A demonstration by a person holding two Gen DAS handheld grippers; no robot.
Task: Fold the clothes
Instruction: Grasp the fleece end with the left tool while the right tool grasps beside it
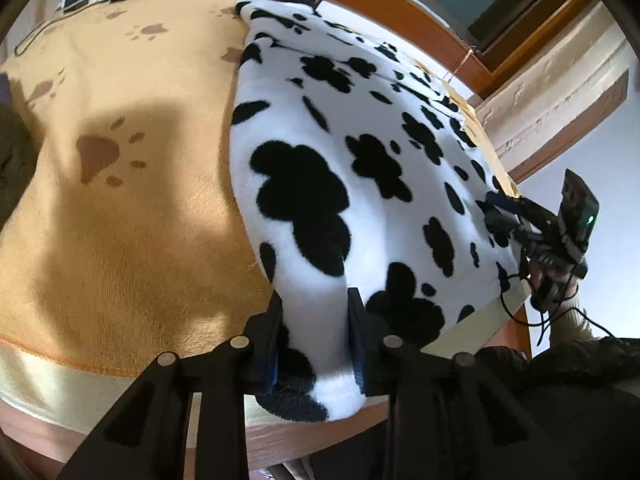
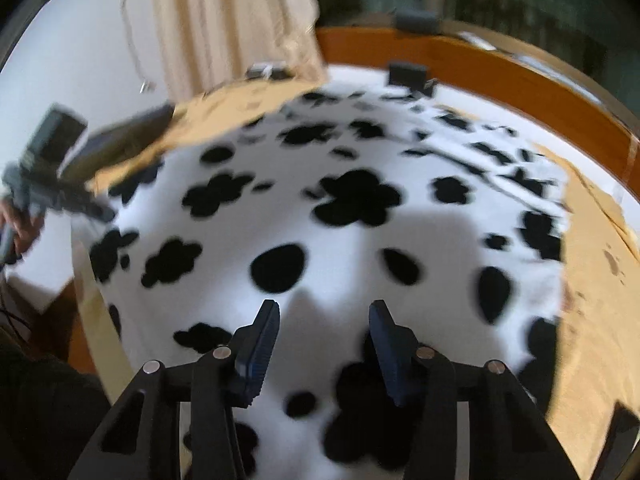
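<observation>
- While the left gripper (image 1: 316, 316) tilts steeply down at the near edge of the bed, its jaws pinch a raised fold of the white fleece garment with black cow-like patches (image 1: 360, 168), the fabric bunched between the two dark pads.
- That garment lies spread flat over the tan plush blanket printed with brown paw marks (image 1: 120, 200), running from the left gripper at 6 o'clock up toward 12 o'clock in the left wrist view.
- At 3 o'clock in that view, the right gripper (image 1: 504, 216) reaches onto the garment's far corner, held by a hand (image 1: 556, 280) in a pale knitted cuff; cables trail from it.
- From the right wrist view, blurred, the right gripper's jaws stand apart over the garment (image 2: 340, 240); I cannot tell whether fabric is caught between them.
- The orange wooden bed frame (image 1: 400, 4) curves round the far side.
</observation>
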